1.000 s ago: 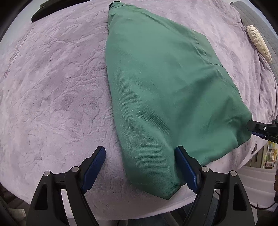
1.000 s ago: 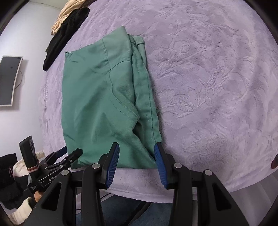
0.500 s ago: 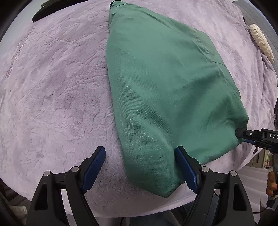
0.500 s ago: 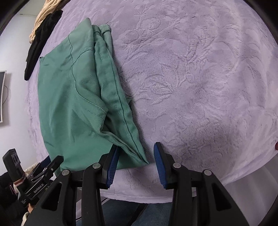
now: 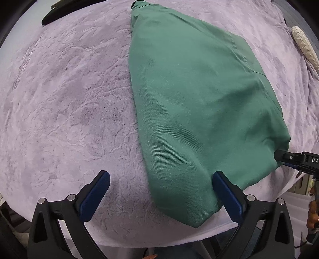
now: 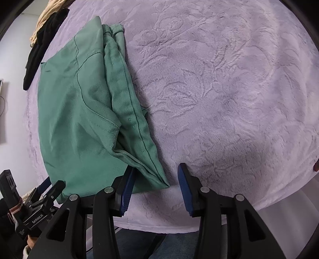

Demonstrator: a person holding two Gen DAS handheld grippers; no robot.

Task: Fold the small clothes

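A green garment [image 5: 199, 103] lies folded flat on a lilac plush blanket [image 5: 69, 103]; it also shows in the right wrist view [image 6: 83, 123] with seams and a hem edge. My left gripper [image 5: 161, 191] is open at the garment's near corner, right finger at the cloth edge, left finger over bare blanket. My right gripper [image 6: 155, 189] is open, its jaws around the garment's near right corner; it shows in the left wrist view [image 5: 295, 159] at the garment's right edge.
Dark and beige clothes [image 6: 39, 41] lie at the far left of the bed, the dark ones also in the left wrist view [image 5: 53, 14]. A cream textured object [image 5: 305, 47] lies at the far right. The bed's front edge [image 6: 179, 227] is just below both grippers.
My right gripper has shifted right along the garment's near edge, from over the cloth to its corner. My left gripper has barely moved. Both stayed open.
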